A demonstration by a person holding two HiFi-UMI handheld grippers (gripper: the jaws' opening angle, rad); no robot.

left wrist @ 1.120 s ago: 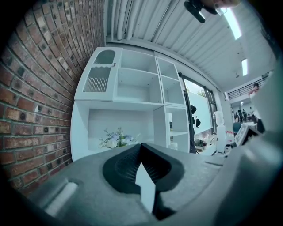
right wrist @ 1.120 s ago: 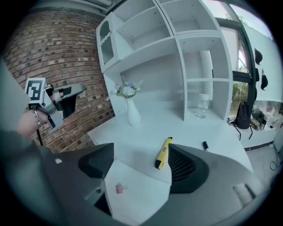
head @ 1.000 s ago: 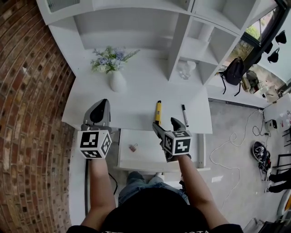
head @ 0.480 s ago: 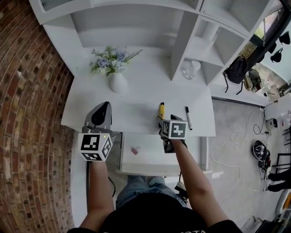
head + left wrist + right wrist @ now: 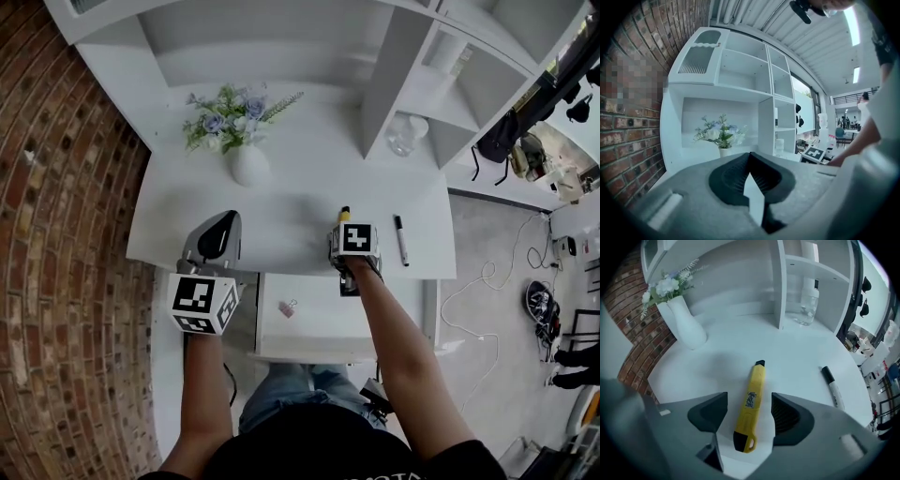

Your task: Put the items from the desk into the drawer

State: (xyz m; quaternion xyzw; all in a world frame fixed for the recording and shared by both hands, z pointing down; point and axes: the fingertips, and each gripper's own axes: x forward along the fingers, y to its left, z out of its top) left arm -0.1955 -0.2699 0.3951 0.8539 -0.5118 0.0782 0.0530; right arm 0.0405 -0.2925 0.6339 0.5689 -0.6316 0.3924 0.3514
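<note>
A yellow utility knife (image 5: 754,385) lies on the white desk (image 5: 797,362), its black tip pointing at the shelves. My right gripper (image 5: 749,399) points steeply down over it, one jaw on each side of its handle. The jaws have just been closing, but the pads stand clear of the knife. In the head view only the knife's tip (image 5: 344,213) shows beyond the right gripper (image 5: 349,234). A black-capped marker (image 5: 832,386) lies to the right (image 5: 401,241). My left gripper (image 5: 750,157) is shut and empty, held near the desk's front left edge (image 5: 216,236).
The open white drawer (image 5: 375,323) below the desk's front edge holds a small pink clip (image 5: 288,307). A white vase of flowers (image 5: 248,164) stands at the back left. A glass jar (image 5: 405,136) sits in the shelf unit. A brick wall (image 5: 66,234) runs along the left.
My right gripper has moved forward and down from above the drawer to straddle the knife, and its jaws have narrowed. The left gripper has sunk slightly and stays shut.
</note>
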